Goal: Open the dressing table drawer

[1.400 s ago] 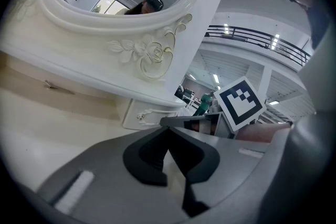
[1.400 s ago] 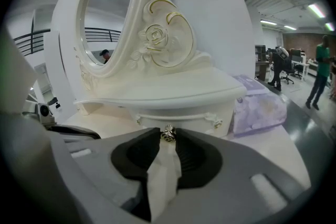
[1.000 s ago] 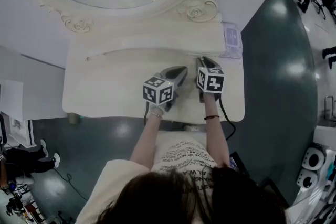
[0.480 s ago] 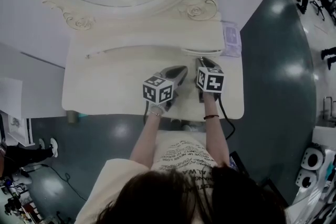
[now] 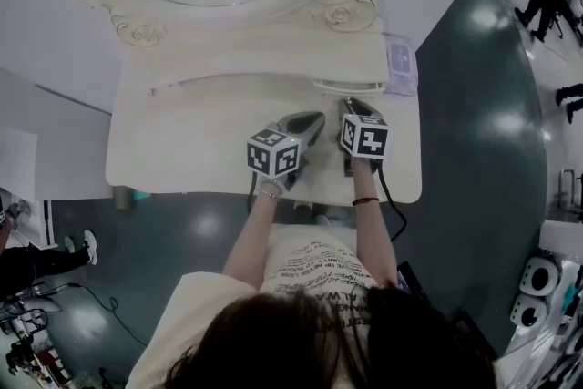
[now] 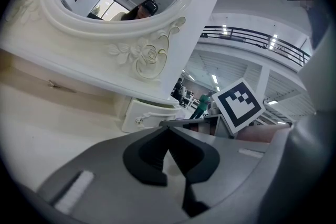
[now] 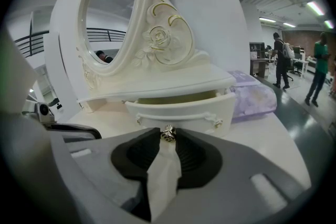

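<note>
Cream dressing table (image 5: 182, 150), drawer (image 7: 181, 107) slightly out. Right gripper (image 7: 168, 139) pinching its metal knob (image 7: 168, 134). Left gripper (image 6: 168, 132) alongside, jaws pressed together, nothing between.

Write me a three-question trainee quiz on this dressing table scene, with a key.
1. True or false: the drawer is fully shut.
2. The right gripper grips: A) the drawer's knob B) the mirror frame C) the purple packet.
3. Which gripper holds nothing?
Key: 1 false, a gap shows above its front; 2 A; 3 the left gripper, jaws together.
</note>
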Tool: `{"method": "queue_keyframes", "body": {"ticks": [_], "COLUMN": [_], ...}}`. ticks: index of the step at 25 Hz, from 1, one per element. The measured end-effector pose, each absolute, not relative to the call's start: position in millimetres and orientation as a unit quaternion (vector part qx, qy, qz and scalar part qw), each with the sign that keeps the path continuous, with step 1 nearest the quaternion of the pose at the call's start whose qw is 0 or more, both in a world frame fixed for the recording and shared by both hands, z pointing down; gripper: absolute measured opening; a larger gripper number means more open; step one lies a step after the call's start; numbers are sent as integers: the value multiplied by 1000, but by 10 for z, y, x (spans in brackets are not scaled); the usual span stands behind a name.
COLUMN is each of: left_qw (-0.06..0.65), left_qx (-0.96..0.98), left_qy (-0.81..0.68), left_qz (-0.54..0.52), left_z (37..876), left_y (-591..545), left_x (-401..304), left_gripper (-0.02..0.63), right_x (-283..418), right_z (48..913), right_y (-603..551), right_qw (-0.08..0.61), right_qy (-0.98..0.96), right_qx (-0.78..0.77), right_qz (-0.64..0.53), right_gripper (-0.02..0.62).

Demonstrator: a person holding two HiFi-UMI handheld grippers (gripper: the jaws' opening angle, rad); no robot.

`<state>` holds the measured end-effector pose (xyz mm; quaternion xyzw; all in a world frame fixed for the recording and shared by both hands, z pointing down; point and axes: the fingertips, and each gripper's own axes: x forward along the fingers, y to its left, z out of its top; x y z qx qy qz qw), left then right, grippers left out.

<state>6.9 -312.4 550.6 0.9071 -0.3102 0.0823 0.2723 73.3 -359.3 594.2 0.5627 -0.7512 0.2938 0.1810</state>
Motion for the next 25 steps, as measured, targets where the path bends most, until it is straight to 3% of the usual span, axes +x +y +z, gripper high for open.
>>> {"method": "queue_keyframes", "body": {"ticks": [25], "left_qw": [271], "left_qx": [906], "left_qy": [-316], "left_qz": [80], "left_z": [5508], "left_y": [-2851], "left_x": [45], "left_gripper": [-2], "right_x": [738], "right_z": [5989], "right_y": [-3293], "right_qw": [184], "right_qy": [-746], "right_qx": [563], "right_qz": [305], "right_gripper": [101]}}
